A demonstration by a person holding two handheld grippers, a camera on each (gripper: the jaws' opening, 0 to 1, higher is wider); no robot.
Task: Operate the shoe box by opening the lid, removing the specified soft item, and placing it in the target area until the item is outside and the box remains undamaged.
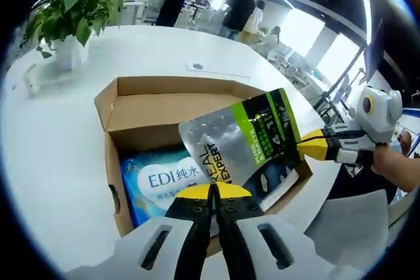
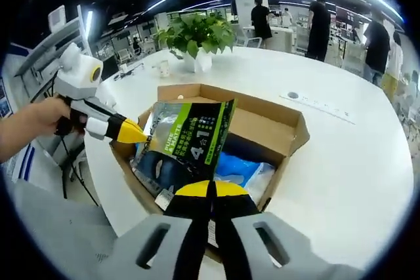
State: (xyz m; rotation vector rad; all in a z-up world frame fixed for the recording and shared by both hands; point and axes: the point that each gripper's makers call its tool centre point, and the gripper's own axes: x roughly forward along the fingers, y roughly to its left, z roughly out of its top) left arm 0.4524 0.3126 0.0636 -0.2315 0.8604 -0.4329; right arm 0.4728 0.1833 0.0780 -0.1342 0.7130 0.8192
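An open cardboard shoe box (image 1: 131, 106) (image 2: 289, 126) stands on the white table, its lid flap folded back. A silver, green and black pouch (image 1: 243, 142) (image 2: 190, 139) is held upright over the box's opening. My left gripper (image 1: 211, 191) (image 2: 134, 134) is shut on one edge of the pouch. My right gripper (image 2: 210, 189) (image 1: 303, 145) is shut on its opposite edge. A blue and white wipes pack (image 1: 157, 178) (image 2: 236, 165) lies inside the box, partly hidden by the pouch.
A potted plant (image 1: 75, 14) (image 2: 197, 34) stands on the round white table (image 1: 52, 142) (image 2: 341, 162) beyond the box. A socket plate (image 1: 197, 67) (image 2: 293, 96) sits in the tabletop. Several people stand at the back. A hand (image 2: 39, 119) holds the left gripper.
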